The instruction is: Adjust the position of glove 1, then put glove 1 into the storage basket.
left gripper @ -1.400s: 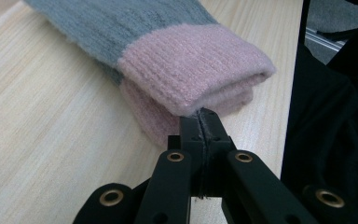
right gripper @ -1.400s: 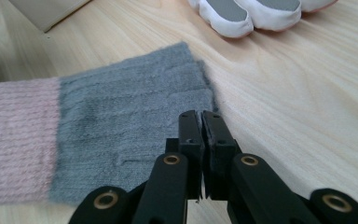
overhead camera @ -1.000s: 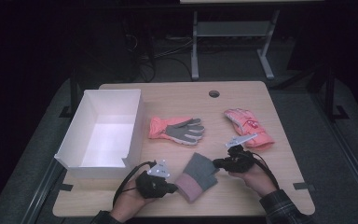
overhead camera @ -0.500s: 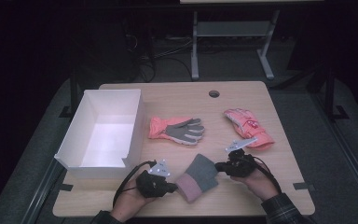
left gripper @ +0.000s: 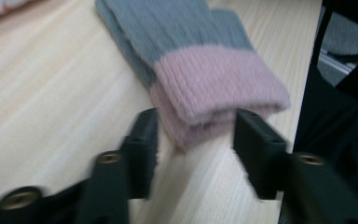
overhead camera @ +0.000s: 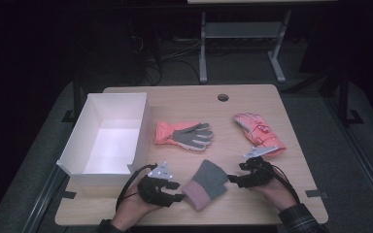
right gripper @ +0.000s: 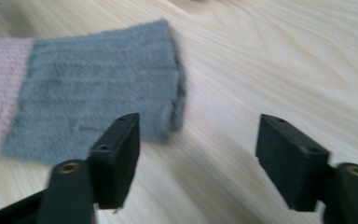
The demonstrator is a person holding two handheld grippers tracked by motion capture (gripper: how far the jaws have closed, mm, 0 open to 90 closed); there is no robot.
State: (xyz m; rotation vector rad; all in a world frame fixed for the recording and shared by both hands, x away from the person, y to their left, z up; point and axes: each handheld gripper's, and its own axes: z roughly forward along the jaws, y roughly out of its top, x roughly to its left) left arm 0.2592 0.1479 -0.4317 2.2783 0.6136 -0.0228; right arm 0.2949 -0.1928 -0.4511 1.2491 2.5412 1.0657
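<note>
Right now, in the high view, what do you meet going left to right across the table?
White box → left gripper → grey and pink knit glove → right gripper → pink glove.

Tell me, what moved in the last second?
The right hand-held gripper slid a little nearer the person, jaws open beside the knitted mitten. The left hand-held gripper stayed at the pink cuff, open. Mitten, both gloves and the white box stayed put.

Box [overhead camera: 108, 137] left, gloves [overhead camera: 184, 134] centre and right, knit piece [overhead camera: 206, 183] nearest.
</note>
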